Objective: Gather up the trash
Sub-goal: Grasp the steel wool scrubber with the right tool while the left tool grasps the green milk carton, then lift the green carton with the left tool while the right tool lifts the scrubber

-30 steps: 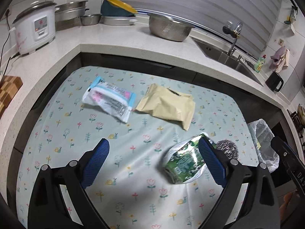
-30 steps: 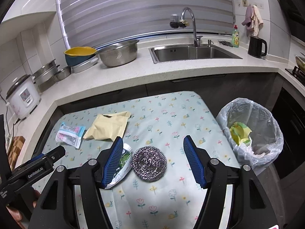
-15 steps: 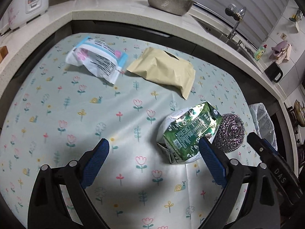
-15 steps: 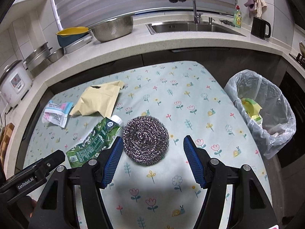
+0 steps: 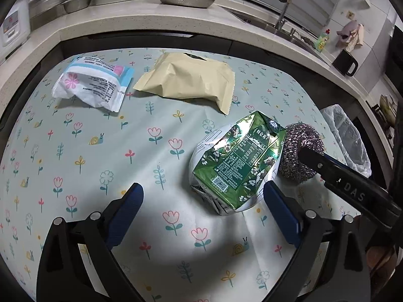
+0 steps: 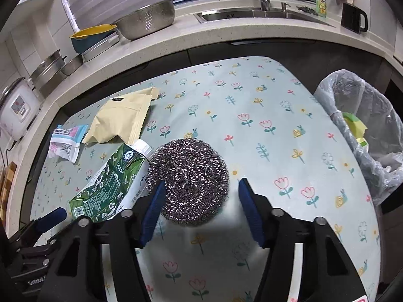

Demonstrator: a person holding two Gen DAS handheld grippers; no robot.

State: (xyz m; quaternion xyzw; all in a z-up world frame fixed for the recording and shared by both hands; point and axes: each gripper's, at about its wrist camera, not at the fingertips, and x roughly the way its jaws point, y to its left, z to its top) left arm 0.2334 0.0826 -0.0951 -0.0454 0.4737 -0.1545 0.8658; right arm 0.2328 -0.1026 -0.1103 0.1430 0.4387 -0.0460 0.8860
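Left wrist view: I see my left gripper [image 5: 202,210] spread wide over the flowered tablecloth [image 5: 83,156], nothing between its pads.
Carton: the crushed green carton [image 5: 238,162] lies just ahead and right of centre, its near end beside my right-hand pad, its long axis running away toward the upper right.
Neighbour: the steel scourer [image 5: 301,151] touches the carton's far right side, with the other gripper's finger over it.
Other trash: a white wrapper [image 5: 93,85] and a tan pouch [image 5: 189,80] lie well apart at the far edge.

Right wrist view: I see my right gripper [image 6: 200,207] with its jaws just closing, the scourer [image 6: 189,181] between them.
Contact: the left pad touches the scourer's side; the right pad stands just clear, so I judge no pinch yet.
Bearing: the scourer sits dead ahead, round, so no axis matters.
Bin: the lined bin [image 6: 362,136] stands off the table's right edge, nearer this hand.
Carton here: the carton [image 6: 110,183] lies just left, against the scourer.
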